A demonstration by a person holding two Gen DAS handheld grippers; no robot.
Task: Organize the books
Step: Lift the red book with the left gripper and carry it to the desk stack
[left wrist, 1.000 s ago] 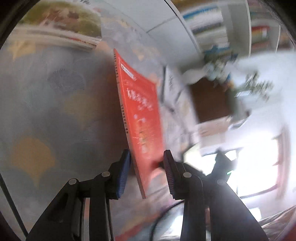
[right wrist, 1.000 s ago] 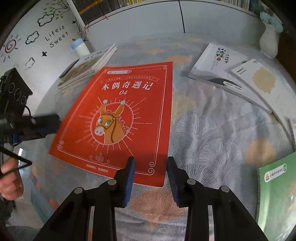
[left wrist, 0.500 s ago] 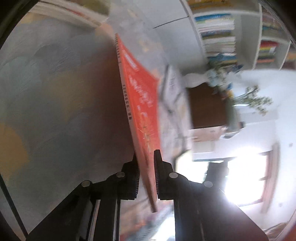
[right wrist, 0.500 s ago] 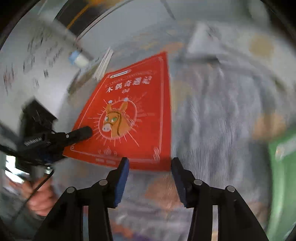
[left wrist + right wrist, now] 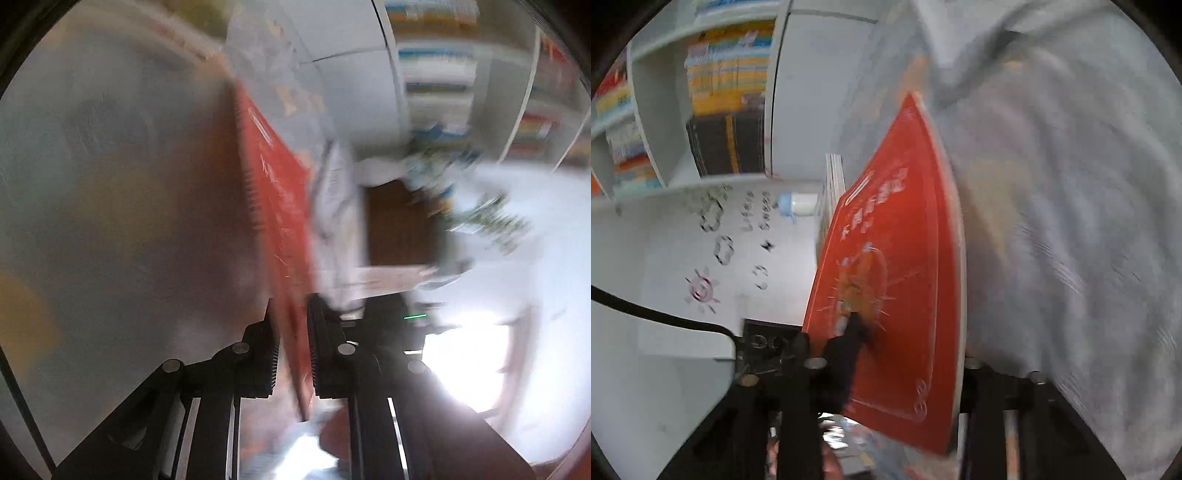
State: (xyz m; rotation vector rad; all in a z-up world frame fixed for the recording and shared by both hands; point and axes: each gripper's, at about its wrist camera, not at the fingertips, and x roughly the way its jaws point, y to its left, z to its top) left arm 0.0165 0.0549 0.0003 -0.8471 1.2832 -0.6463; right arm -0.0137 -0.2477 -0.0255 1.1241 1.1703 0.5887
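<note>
Looking from the left wrist first: left gripper (image 5: 291,332) squeezed tight on the near short edge of the red book (image 5: 280,206), one pad on each side. Book seen edge-on and tipped up off the table (image 5: 110,184), long side running straight away from the jaws toward the far edge. White books (image 5: 332,192) lying flat just past it, all smeared and blurry. Looking from the right wrist next: right gripper (image 5: 912,343) at a near edge of the same book (image 5: 897,240), jaws narrow and just been closing, with the book between them. One dark finger (image 5: 851,343) in front of the cover, the other hidden behind it; too blurry to tell if the pads press yet. Bright red cover, thin and floppy-looking, white frame line and a little donkey picture in the middle, pale page edge down the right side. Small pile of books (image 5: 834,177) near the far edge of the table, straight beyond the red one, with a bookshelf (image 5: 727,92) behind it. Both hands right at the book, so probably carrying it together toward that pile.
</note>
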